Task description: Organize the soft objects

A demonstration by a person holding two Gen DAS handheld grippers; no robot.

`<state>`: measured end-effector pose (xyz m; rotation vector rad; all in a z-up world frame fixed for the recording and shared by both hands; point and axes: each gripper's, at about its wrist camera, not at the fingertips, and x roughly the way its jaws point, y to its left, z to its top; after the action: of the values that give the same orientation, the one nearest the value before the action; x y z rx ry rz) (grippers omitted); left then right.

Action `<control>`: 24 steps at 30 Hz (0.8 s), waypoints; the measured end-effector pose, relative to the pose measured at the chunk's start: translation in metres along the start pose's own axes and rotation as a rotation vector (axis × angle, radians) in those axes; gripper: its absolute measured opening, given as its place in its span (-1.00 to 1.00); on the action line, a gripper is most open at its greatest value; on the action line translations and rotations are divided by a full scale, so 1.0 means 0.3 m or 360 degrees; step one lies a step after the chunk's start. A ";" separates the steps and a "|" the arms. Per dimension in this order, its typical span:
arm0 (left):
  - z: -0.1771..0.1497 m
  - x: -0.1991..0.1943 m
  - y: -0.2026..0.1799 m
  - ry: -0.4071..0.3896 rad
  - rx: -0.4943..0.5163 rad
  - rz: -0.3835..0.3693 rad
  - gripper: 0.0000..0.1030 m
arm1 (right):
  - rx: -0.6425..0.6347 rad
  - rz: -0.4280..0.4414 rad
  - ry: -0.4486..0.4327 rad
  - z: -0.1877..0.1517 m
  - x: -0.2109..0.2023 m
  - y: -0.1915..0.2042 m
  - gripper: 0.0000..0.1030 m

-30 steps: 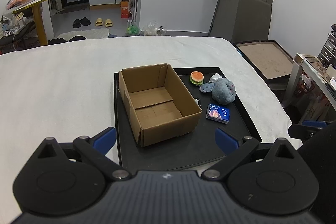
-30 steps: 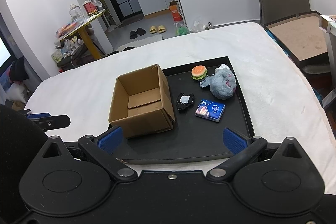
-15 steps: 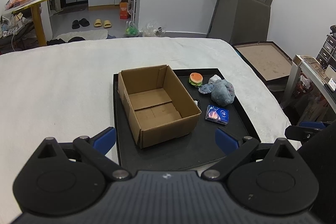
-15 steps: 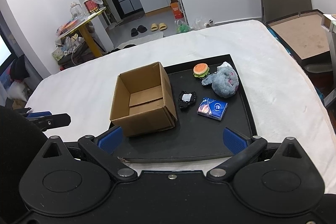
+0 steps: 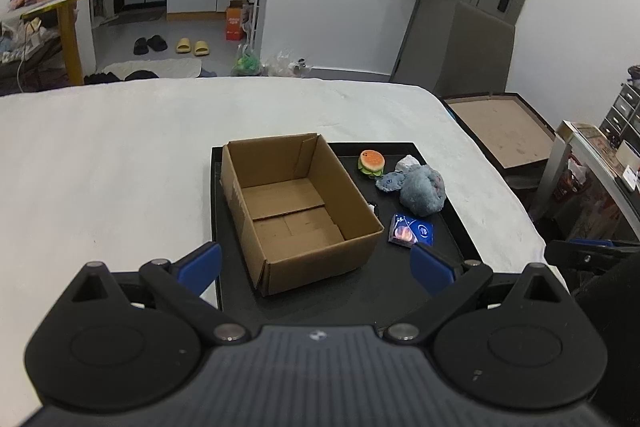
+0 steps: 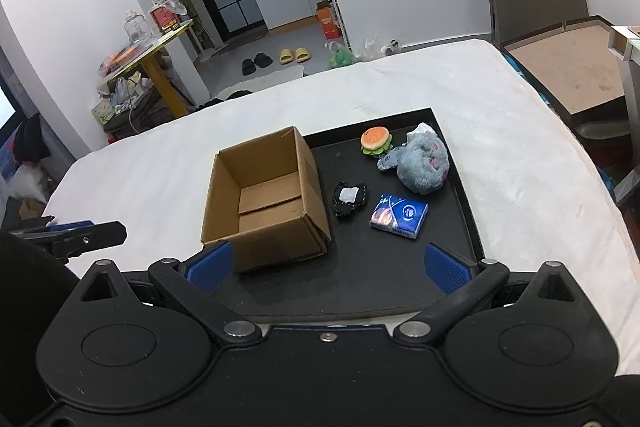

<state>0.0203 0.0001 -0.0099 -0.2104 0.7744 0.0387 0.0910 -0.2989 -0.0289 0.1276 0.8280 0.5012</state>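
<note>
An open, empty cardboard box (image 5: 298, 211) (image 6: 264, 195) stands on the left part of a black tray (image 5: 360, 299) (image 6: 460, 211). To its right on the tray lie a small burger toy (image 5: 372, 163) (image 6: 375, 141), a grey-blue plush (image 5: 422, 189) (image 6: 424, 167), a blue tissue pack (image 5: 411, 230) (image 6: 399, 215) and a small black item with a white centre (image 6: 350, 198). My left gripper (image 5: 316, 265) is open and empty, held above the tray's near edge. My right gripper (image 6: 328, 267) is open and empty, also near the tray's front.
The tray rests on a white-covered bed (image 5: 100, 163) (image 6: 532, 187). A brown board (image 5: 500, 131) and drawers stand off the bed's right side. A yellow table (image 5: 68, 27) and slippers (image 5: 192, 47) are on the floor beyond.
Both grippers have drawn back and risen slightly, so the tray and box look a little farther and smaller. Nothing on the tray has moved.
</note>
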 end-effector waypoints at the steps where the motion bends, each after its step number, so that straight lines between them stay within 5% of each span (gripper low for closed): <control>1: 0.002 0.004 0.005 0.0001 -0.0007 -0.0002 0.95 | -0.0001 -0.0002 0.0000 0.003 0.002 -0.004 1.00; 17: -0.006 0.107 0.061 -0.0017 -0.0031 0.0059 0.92 | -0.0042 -0.0010 0.0016 0.046 0.084 -0.085 1.00; 24: -0.029 0.171 0.110 0.0013 -0.0083 0.0128 0.60 | -0.0063 -0.0024 0.0035 0.065 0.146 -0.131 0.91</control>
<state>0.0475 0.0285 -0.0574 -0.2287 0.7906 0.1343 0.1450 -0.3109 -0.0571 0.0795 0.8393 0.5051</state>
